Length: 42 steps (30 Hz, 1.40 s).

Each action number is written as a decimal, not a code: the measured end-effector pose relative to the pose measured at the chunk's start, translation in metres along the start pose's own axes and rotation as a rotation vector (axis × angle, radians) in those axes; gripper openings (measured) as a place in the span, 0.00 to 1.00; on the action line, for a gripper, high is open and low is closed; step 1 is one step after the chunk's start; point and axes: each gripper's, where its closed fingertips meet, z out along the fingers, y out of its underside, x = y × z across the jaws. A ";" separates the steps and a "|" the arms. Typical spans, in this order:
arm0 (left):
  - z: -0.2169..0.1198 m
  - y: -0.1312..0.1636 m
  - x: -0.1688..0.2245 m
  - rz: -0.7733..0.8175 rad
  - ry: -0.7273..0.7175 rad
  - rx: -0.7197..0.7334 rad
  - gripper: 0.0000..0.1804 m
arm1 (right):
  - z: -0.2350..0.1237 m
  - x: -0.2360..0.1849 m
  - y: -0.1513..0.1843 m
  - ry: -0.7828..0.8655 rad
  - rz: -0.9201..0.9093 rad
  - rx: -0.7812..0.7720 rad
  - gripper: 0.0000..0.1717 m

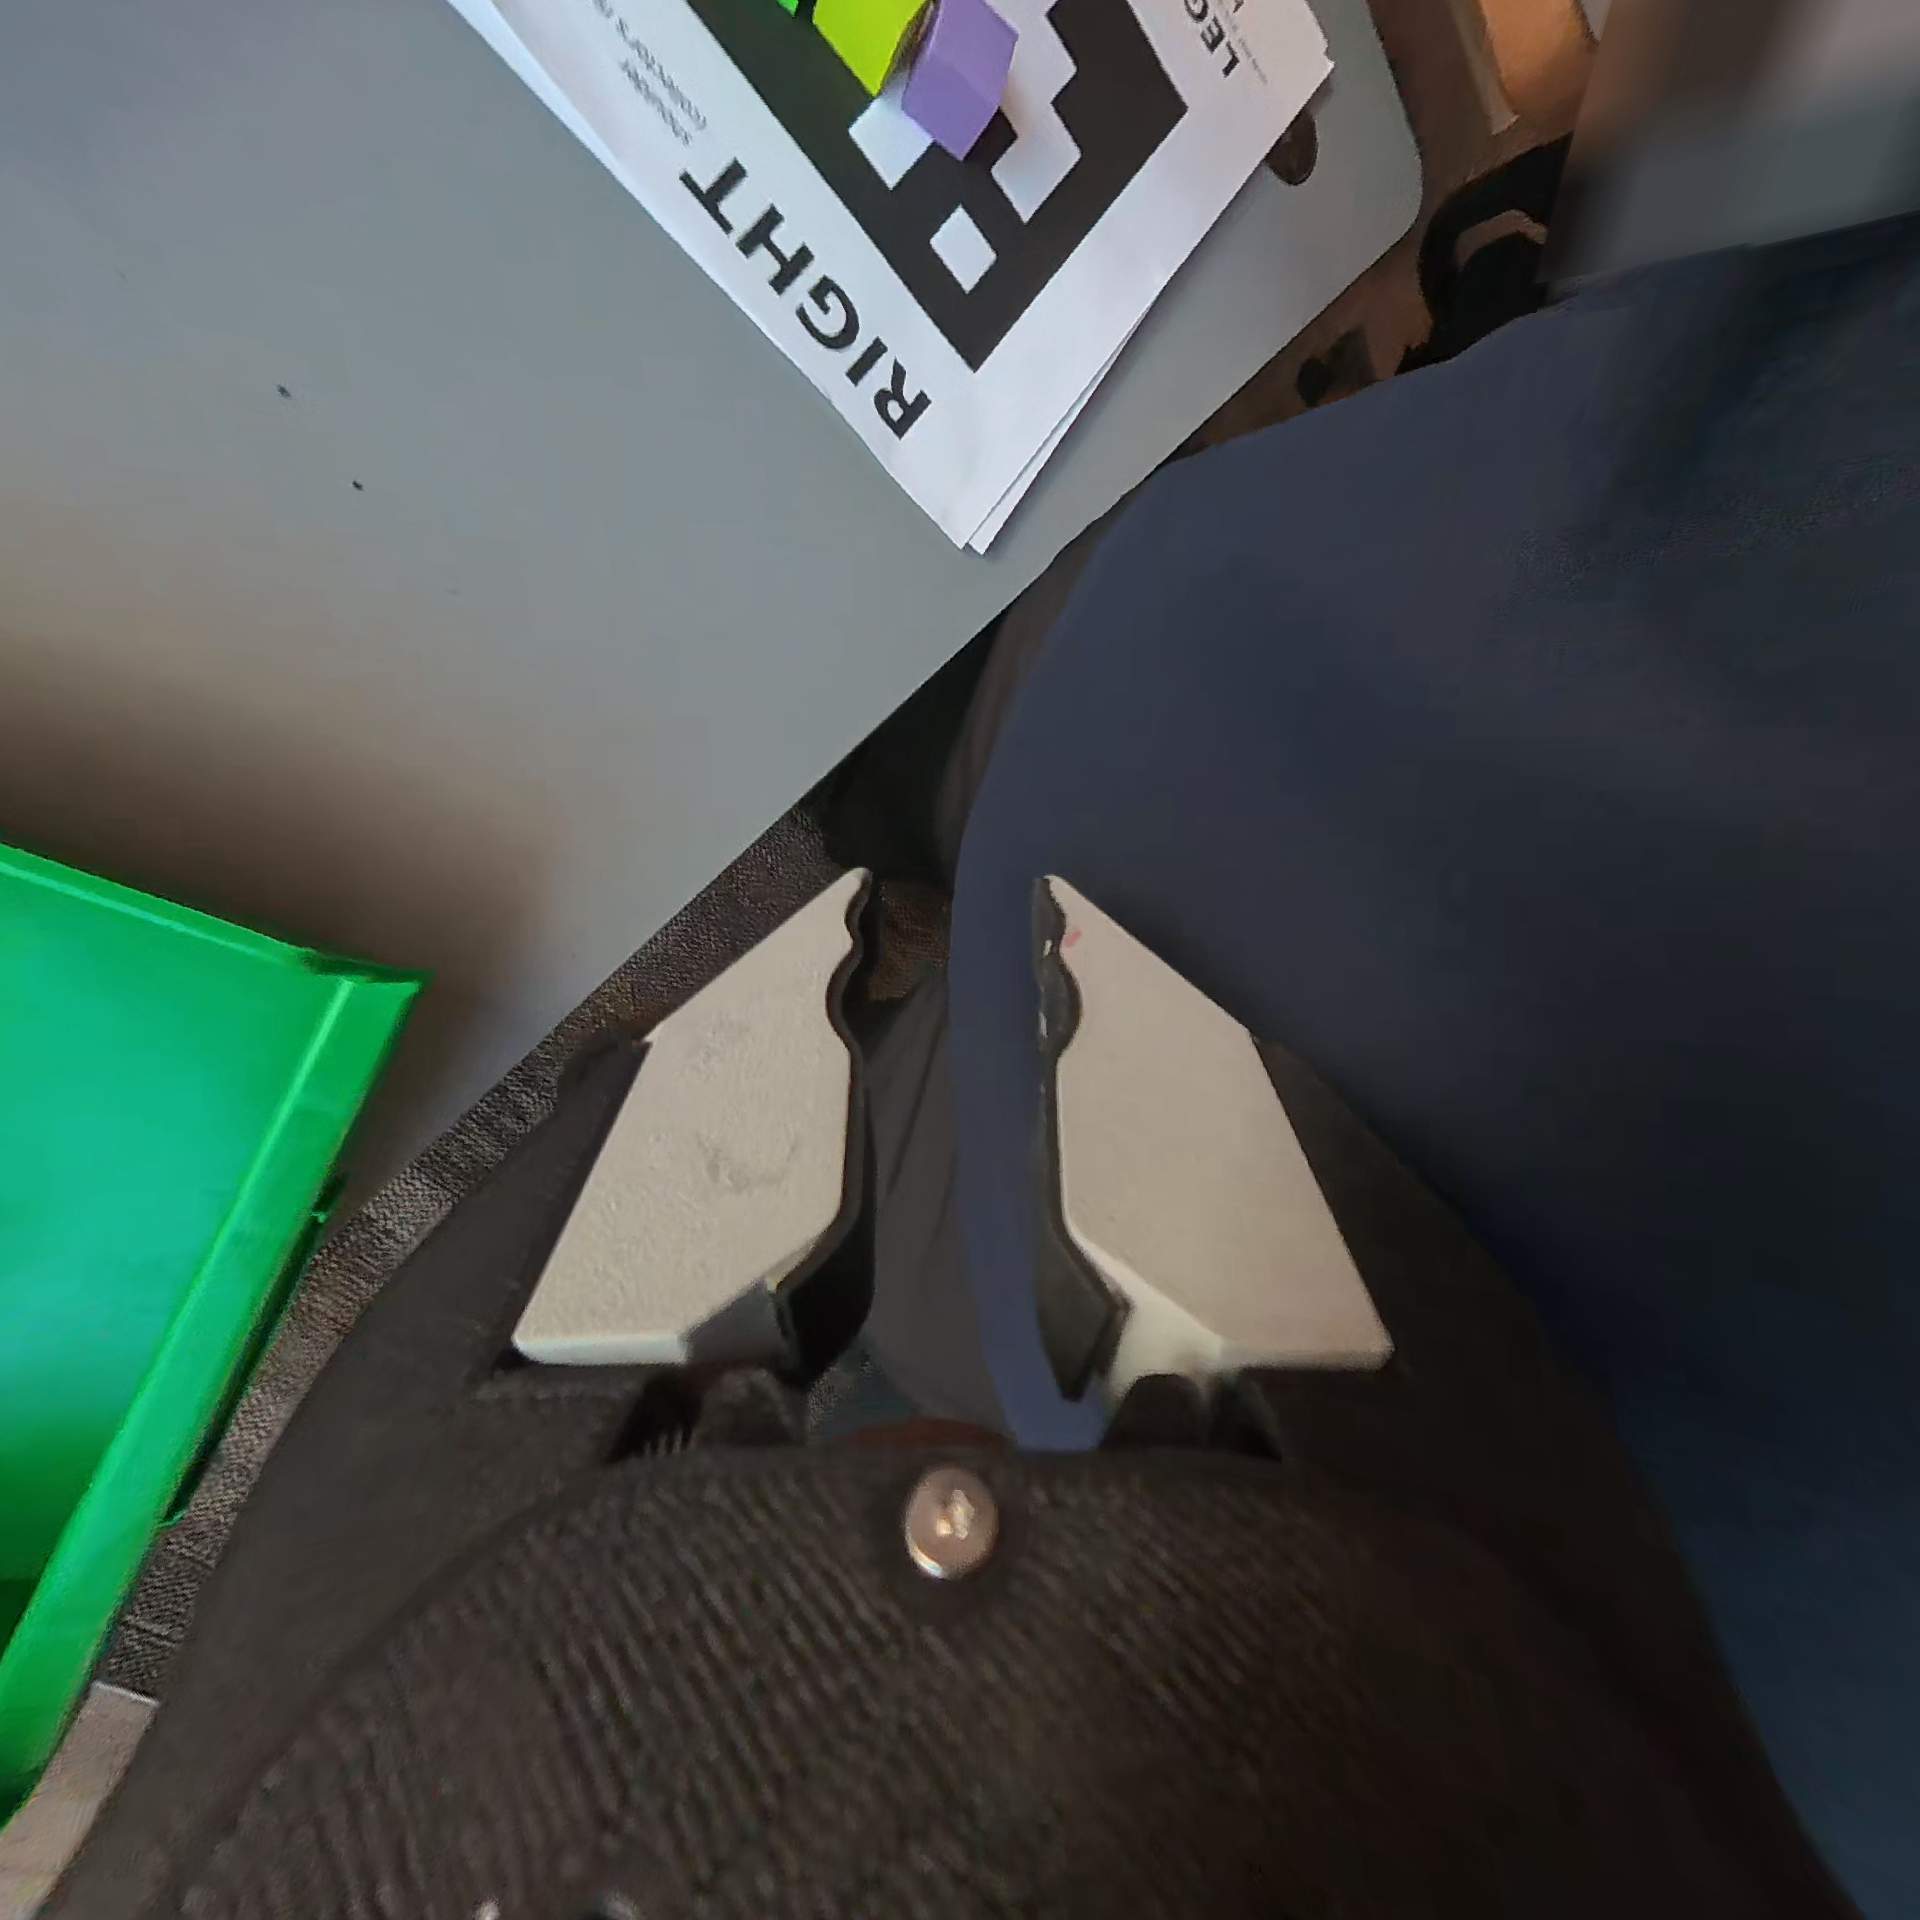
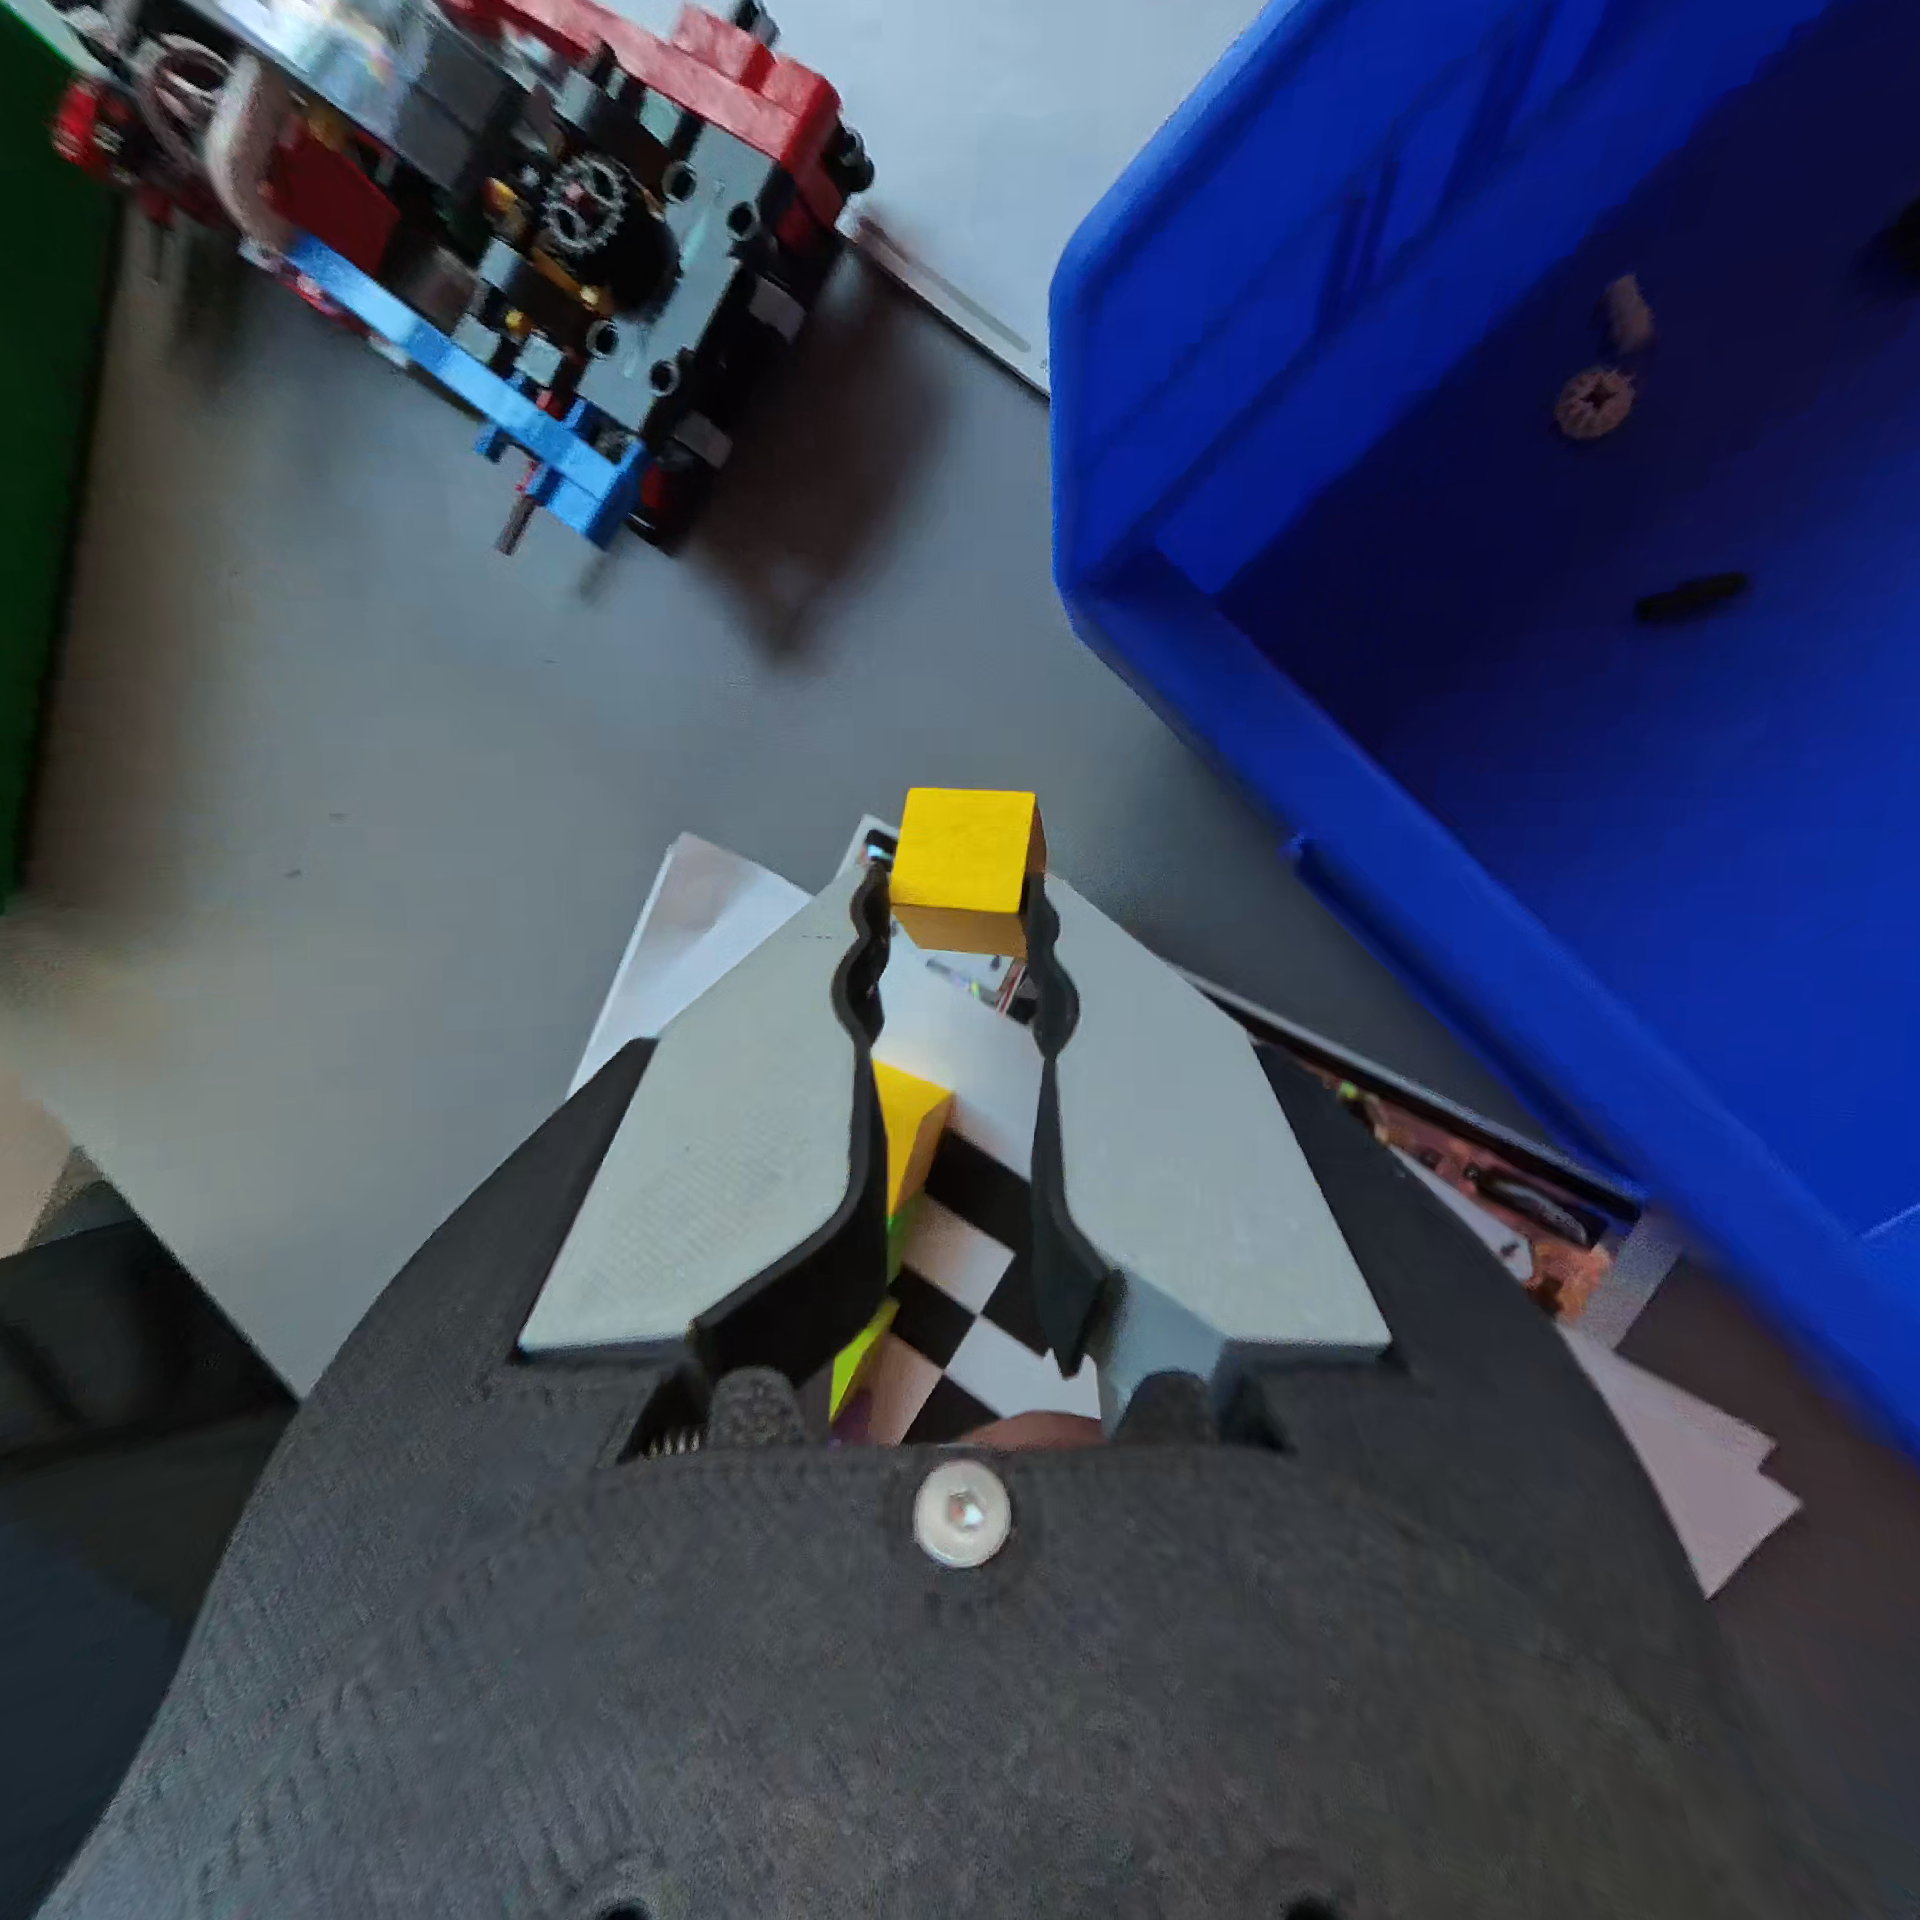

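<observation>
Grey tabletop (image 2: 364, 727) under both your tools. Your right gripper (image 2: 958, 894) pinches a yellow cube (image 2: 966, 868) at its fingertips, both pads pressed on its sides, lifted over printed sheets (image 2: 717, 894); blue bin (image 2: 1455, 520) to its right, brick-built model (image 2: 499, 239) beyond. Your left gripper (image 1: 954, 904) hangs past the table edge, fingers parted and bare over dark blue fabric (image 1: 1455, 831); green bin (image 1: 156, 1143) at left.

Bare grey table (image 2: 343, 790) at centre-left gives passage; brick-built model (image 2: 499, 249) upper left and blue bin (image 2: 1351, 727) at right obstruct.
</observation>
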 end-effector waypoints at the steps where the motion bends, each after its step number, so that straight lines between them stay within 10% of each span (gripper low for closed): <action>1: 0.002 0.003 -0.001 -0.007 0.010 -0.010 0.15 | -0.009 -0.003 0.002 -0.013 0.012 0.024 0.14; 26: 0.012 0.037 -0.003 0.431 0.314 -0.042 0.13 | -0.133 -0.080 0.154 0.231 0.463 0.059 0.14; 42: 0.042 0.002 0.001 0.311 0.128 -0.106 0.11 | -0.109 -0.015 0.156 0.066 0.361 0.008 0.14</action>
